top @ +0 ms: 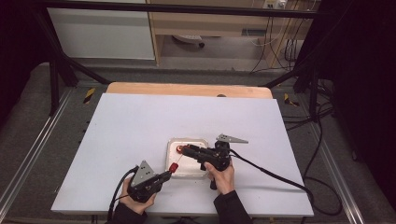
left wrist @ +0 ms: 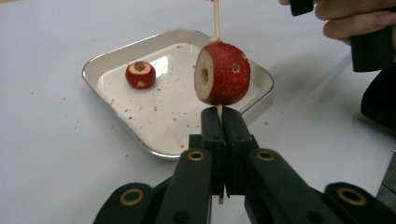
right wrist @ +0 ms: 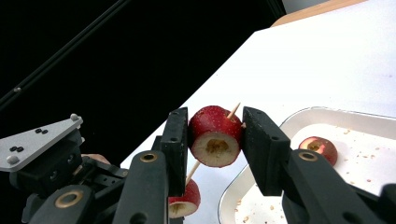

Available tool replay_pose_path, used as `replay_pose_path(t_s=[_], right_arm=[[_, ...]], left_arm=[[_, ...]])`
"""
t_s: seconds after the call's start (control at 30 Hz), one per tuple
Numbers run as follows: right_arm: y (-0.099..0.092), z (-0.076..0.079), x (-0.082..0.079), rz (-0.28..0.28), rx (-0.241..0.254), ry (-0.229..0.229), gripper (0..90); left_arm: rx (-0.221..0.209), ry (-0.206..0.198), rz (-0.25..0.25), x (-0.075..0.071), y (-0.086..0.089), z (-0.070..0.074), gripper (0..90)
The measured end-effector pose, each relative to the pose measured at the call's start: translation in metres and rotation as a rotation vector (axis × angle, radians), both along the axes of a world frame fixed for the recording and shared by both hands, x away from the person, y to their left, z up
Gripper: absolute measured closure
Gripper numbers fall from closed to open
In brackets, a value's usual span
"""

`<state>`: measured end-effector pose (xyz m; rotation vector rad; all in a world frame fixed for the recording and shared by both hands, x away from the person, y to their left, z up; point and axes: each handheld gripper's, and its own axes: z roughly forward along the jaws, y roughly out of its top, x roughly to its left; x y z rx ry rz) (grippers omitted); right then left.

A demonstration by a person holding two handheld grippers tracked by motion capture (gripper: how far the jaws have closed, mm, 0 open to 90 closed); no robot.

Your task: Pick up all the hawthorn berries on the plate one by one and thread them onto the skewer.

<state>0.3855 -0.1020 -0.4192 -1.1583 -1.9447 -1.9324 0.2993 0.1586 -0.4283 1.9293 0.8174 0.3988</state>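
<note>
My left gripper [left wrist: 223,114] [top: 168,175] is shut on the lower end of a thin wooden skewer [left wrist: 215,18] that stands upright. A red cored fruit [left wrist: 222,72] [top: 173,167] is threaded on the skewer just above the jaws. My right gripper [right wrist: 215,128] [top: 184,150] is shut on a second red cored fruit [right wrist: 215,135], and the skewer's pointed tip [right wrist: 233,111] pokes out through its top. The lower fruit [right wrist: 184,200] sits further down the same stick. A third red fruit [left wrist: 140,74] [right wrist: 320,147] lies loose in the tray.
A shallow metal tray [top: 187,173] [left wrist: 119,53] [right wrist: 261,179], speckled with red crumbs, sits on the white table [top: 140,121] right behind both grippers. Cables [top: 275,175] trail from the grippers toward the table's near edge. The person's right hand [left wrist: 355,18] is close above the tray.
</note>
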Motion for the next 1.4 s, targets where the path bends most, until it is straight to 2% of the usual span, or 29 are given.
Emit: replay_pose_path(t_s=[0.07, 0.1, 0.17, 0.33, 0.53, 0.63, 0.7, 0.8, 0.83, 0.9, 1.0, 1.07, 1.17, 1.23, 1.4], right_arm=[[0.003, -0.002, -0.001, 0.021, -0.002, 0.012, 62.9], [0.006, -0.005, -0.002, 0.046, -0.009, 0.018, 62.9], [0.01, -0.008, -0.006, 0.028, -0.011, 0.007, 62.9], [0.013, -0.012, -0.007, 0.023, -0.015, 0.016, 62.6], [0.013, -0.013, -0.007, 0.02, -0.037, 0.017, 62.3], [0.016, -0.012, -0.007, 0.03, -0.057, 0.016, 62.4], [0.019, -0.012, -0.008, 0.024, -0.073, 0.007, 62.5], [0.02, -0.012, -0.007, 0.015, -0.044, 0.003, 61.9], [0.019, -0.011, -0.006, 0.017, -0.04, 0.005, 60.5], [0.018, -0.009, -0.006, -0.006, -0.049, -0.009, 51.0], [0.008, -0.001, -0.005, -0.049, -0.057, -0.05, 43.5], [0.0, 0.003, -0.003, -0.07, -0.107, -0.062, 38.5], [-0.007, 0.006, -0.001, -0.077, -0.222, -0.079, 28.6], [-0.01, 0.006, 0.0, -0.07, -0.291, -0.083, 23.5], [-0.012, 0.007, 0.009, -0.047, -0.463, -0.083, 16.2]], left_arm=[[-0.014, -0.013, 0.002, 0.0, -0.002, 0.002, 88.8], [-0.004, -0.01, 0.013, 0.001, -0.003, 0.003, 88.8], [-0.008, 0.007, 0.025, 0.003, -0.003, 0.002, 88.8], [-0.017, 0.027, 0.031, 0.006, -0.002, 0.0, 88.7], [-0.024, 0.049, 0.017, 0.009, 0.0, -0.002, 88.7], [-0.011, 0.049, 0.026, 0.008, -0.003, -0.003, 88.8], [-0.02, 0.043, 0.029, 0.009, -0.002, -0.003, 88.8], [-0.023, 0.03, 0.03, 0.009, 0.001, 0.0, 88.7], [-0.027, 0.032, 0.029, 0.009, 0.001, 0.0, 88.7], [-0.013, 0.028, 0.028, 0.009, 0.005, -0.001, 88.7], [-0.013, 0.035, 0.026, 0.01, 0.013, -0.002, 88.6], [-0.013, 0.031, 0.033, 0.011, 0.02, 0.0, 88.6], [0.003, 0.021, 0.042, 0.013, 0.03, 0.003, 88.6], [0.03, 0.013, 0.051, 0.014, 0.038, 0.003, 88.5], [0.052, 0.038, 0.085, 0.017, 0.059, -0.001, 88.5]])
